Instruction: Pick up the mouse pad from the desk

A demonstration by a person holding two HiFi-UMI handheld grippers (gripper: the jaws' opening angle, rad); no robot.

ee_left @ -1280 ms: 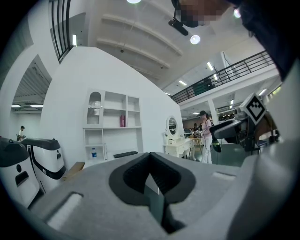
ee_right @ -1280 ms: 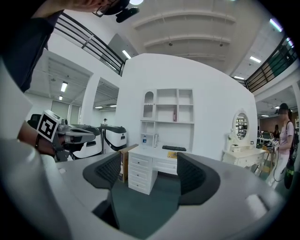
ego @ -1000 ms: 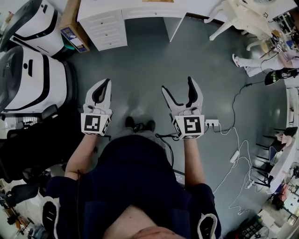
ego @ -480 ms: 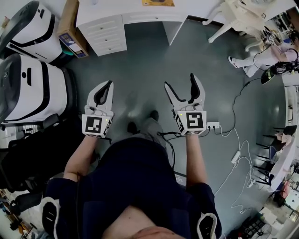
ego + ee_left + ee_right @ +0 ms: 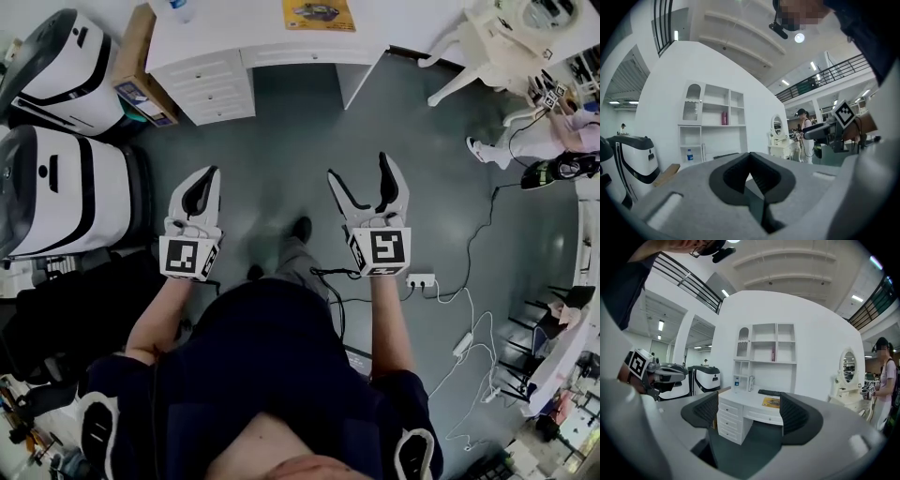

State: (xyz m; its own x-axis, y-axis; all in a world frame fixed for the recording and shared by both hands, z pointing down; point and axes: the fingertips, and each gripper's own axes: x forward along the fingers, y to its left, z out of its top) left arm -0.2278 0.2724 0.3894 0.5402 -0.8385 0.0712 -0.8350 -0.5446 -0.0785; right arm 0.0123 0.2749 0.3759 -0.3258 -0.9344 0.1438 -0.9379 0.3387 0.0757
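Facing a white desk (image 5: 246, 26) with a yellow mouse pad (image 5: 318, 14) across grey floor (image 5: 281, 131), left tool (image 5: 206, 176) clenched, right tool (image 5: 359, 171) released.

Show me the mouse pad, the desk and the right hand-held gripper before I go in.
mouse pad (image 5: 319, 14): head view, middle of its yellow top face.
desk (image 5: 239, 23): head view, bare white top left of the pad.
right hand-held gripper (image 5: 358, 173): head view, midway between its open fingertips.

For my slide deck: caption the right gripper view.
Right gripper, tongs open and empty, faces a white desk bearing a yellow mouse pad.
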